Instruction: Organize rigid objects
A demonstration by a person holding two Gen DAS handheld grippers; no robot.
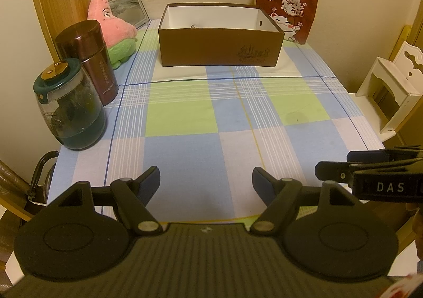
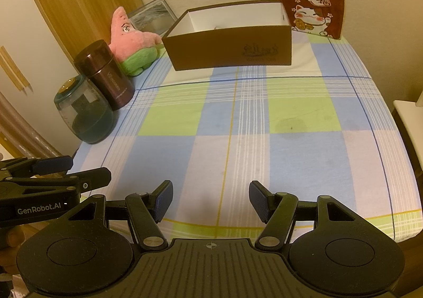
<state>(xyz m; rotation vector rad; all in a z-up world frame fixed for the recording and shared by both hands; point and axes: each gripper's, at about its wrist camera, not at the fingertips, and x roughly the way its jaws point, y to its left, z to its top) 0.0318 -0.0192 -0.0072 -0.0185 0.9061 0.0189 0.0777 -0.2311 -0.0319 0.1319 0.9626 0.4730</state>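
Left gripper (image 1: 206,181): I hold it low over the near edge of the table (image 1: 238,123), fingers spread wide with nothing between them; blue pads (image 1: 152,183) face inward. Right gripper (image 2: 211,198): likewise wide apart and holding nothing, just beside the left one, each showing at the edge of the other's view.

Beneath both I see the checked cloth (image 2: 238,139) in blue, green and white, with a faint dark stain (image 2: 290,126) right of centre.

Along the left edge, nearest first: a glass teapot (image 1: 70,110) with a dark green lid and brass knob, upright, partly filled with dark liquid; touching or just behind it, an upright maroon flask (image 1: 88,60); then a pink and green starfish plush (image 1: 111,31) leaning against a framed picture (image 1: 127,7) at the wall.

At the far centre, a brown box (image 1: 219,46), lid off, white inside; a small item lies on its floor, too hidden for me to tell. Just beside its right rear corner, a red cushion (image 1: 288,7) with a lucky-cat print stands against the wall.

Off the right side, a white wooden stand (image 1: 394,86)
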